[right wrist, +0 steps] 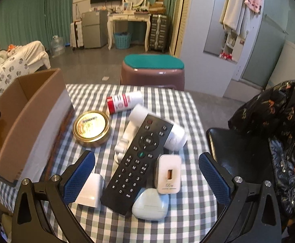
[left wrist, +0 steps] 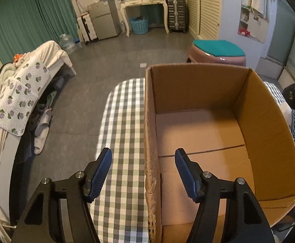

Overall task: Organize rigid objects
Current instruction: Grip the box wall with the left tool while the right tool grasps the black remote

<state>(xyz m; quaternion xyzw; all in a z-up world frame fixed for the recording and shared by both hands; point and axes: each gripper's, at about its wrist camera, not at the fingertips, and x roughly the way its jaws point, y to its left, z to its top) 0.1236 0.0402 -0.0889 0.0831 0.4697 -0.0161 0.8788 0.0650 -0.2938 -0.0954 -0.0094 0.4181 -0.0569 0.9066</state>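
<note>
Picking has yet to begin: the right gripper (right wrist: 147,174), jaws wide and empty, hovers over the black remote (right wrist: 139,164) right of the empty cardboard box (left wrist: 269,133). The left gripper (left wrist: 143,174), half open, straddles the box's left wall without gripping. Closing on the remote likely follows.

Left gripper (left wrist: 143,158): we see both black arms reaching forward and tilted down, the jaws parted.
Left fingers (left wrist: 101,174): blue ribbed pads face each other across a clear gap, and we can't make out either pad pressing on anything.
Right gripper (right wrist: 147,168): here we're angled down too, jaws spread wide.
Right fingers (right wrist: 214,178): blue textured pads stand well apart, neither one touching anything.
Hands: we can't see the person's hands in either wrist view.
</note>
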